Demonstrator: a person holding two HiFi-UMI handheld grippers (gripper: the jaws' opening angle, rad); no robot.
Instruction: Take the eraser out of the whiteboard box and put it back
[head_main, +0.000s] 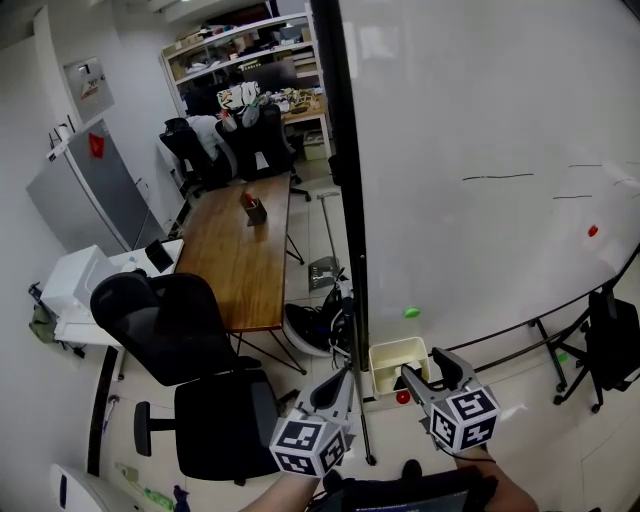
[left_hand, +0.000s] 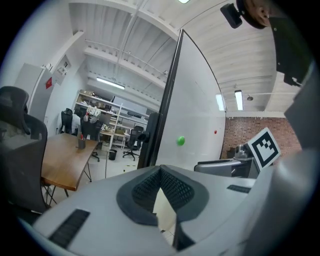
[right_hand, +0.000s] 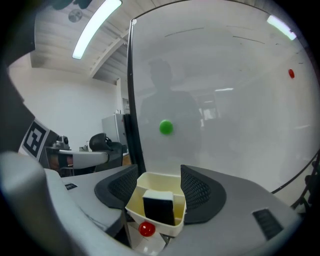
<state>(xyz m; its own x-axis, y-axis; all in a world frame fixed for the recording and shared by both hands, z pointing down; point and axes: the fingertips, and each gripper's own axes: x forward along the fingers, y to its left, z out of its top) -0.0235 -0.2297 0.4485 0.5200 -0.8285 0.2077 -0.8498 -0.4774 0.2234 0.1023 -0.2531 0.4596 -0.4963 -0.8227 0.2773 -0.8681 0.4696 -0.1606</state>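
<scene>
A cream box (head_main: 385, 356) hangs at the lower left corner of the whiteboard (head_main: 480, 120). In the right gripper view the box (right_hand: 134, 204) holds a black eraser (right_hand: 159, 209) with a white top, standing upright. A red magnet (right_hand: 146, 229) sticks to the box front. My right gripper (head_main: 423, 363) is open just in front of the box, and in its own view the right gripper (right_hand: 159, 173) has the box and eraser between its jaws, with the pads off the eraser. My left gripper (head_main: 338, 386) hangs left of the box, by the whiteboard's black edge. Seen in its own view, the left gripper (left_hand: 160, 171) is shut and empty.
A green magnet (head_main: 411, 312) sits on the board above the box, a red one (head_main: 592, 231) far right. A wooden table (head_main: 240, 250) and black office chairs (head_main: 160, 320) stand to the left. The board's stand legs (head_main: 545, 340) run along the floor.
</scene>
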